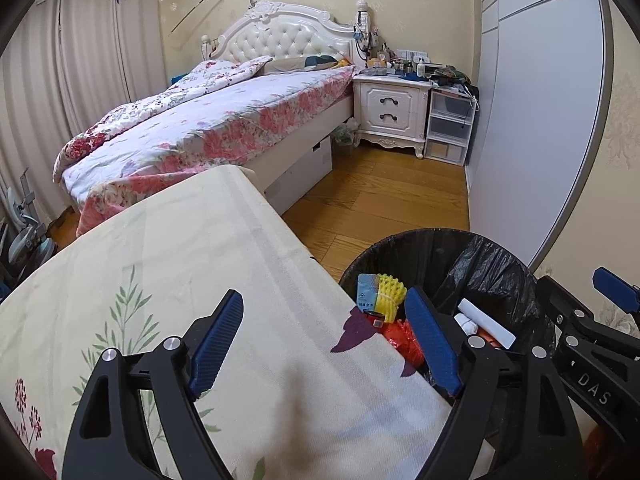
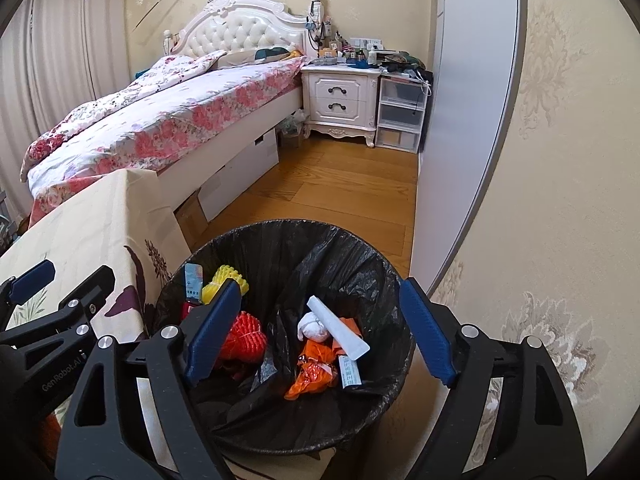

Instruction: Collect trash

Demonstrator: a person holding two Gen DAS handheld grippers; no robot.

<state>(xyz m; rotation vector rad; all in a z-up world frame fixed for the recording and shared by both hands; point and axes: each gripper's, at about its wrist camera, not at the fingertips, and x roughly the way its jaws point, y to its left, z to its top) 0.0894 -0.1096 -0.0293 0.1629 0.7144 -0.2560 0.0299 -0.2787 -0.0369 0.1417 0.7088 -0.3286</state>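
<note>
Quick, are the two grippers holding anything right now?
Left gripper: open, holding nothing.
Right gripper: open, holding nothing, above the trash bin.

one black-lined trash bin point(image 2: 376, 256), one yellow foam net point(image 2: 228, 278), one red foam net point(image 2: 244, 334), two orange wrappers point(image 2: 316, 376), one white tube point(image 2: 340, 328), one bed point(image 2: 160, 120), one nightstand point(image 2: 340, 100) with two drawers, two grippers, left gripper point(image 1: 324, 344), right gripper point(image 2: 320, 332)

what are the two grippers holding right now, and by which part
Nothing. The left gripper has its jaws wide open over the table; the right gripper is open above the trash bin.
</note>
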